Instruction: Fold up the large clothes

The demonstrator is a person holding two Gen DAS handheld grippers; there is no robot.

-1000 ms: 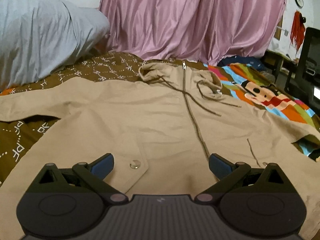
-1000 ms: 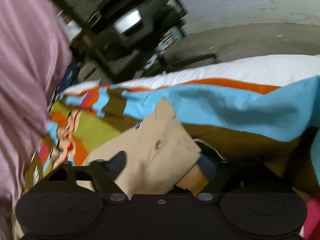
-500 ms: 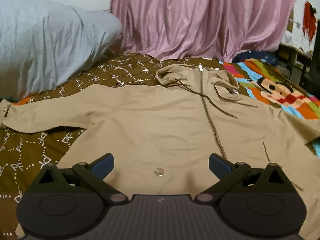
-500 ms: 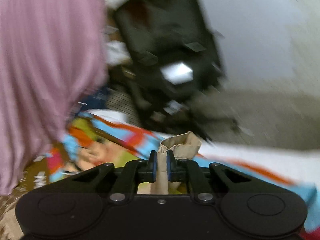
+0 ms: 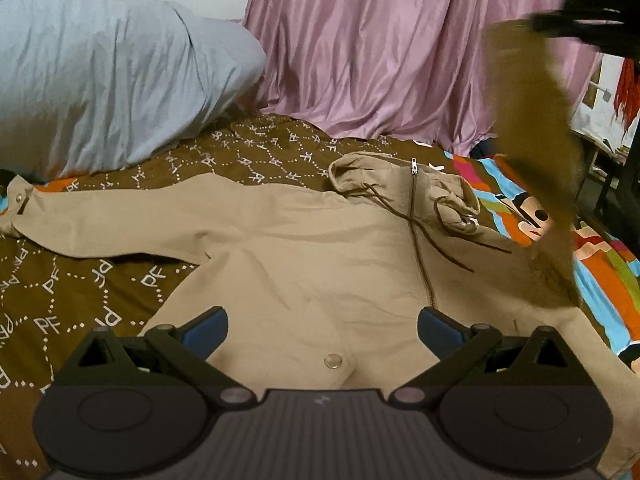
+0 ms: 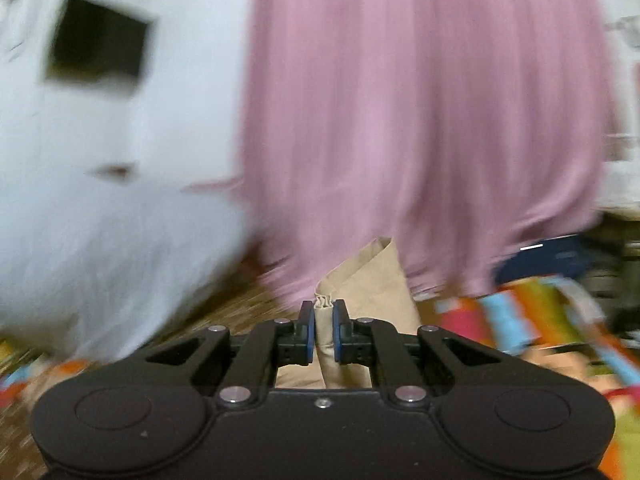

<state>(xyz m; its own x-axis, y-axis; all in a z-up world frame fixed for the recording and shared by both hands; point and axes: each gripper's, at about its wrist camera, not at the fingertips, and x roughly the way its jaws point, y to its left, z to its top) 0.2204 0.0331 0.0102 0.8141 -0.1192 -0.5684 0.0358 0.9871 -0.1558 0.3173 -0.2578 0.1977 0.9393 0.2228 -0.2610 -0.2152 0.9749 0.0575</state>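
Note:
A beige hooded jacket (image 5: pixel 304 252) lies face up on the bed, zipped, its left sleeve (image 5: pixel 100 220) spread out flat. My left gripper (image 5: pixel 322 328) is open and empty, low over the jacket's lower front near a snap button (image 5: pixel 332 360). My right gripper (image 6: pixel 323 332) is shut on the cuff of the jacket's right sleeve (image 6: pixel 372 276). In the left wrist view that sleeve (image 5: pixel 532 152) hangs lifted high at the right, blurred, with the right gripper (image 5: pixel 592 12) above it.
A brown patterned bedspread (image 5: pixel 80 304) and a colourful cartoon blanket (image 5: pixel 600 264) cover the bed. A large grey pillow (image 5: pixel 100 80) sits at the back left. A pink curtain (image 5: pixel 380 52) hangs behind. Furniture stands off the bed's right edge (image 5: pixel 624 184).
My right gripper closed on the right sleeve's cuff, lifted it high and swung it left toward the jacket's middle. My left gripper drifted left over the jacket, still open.

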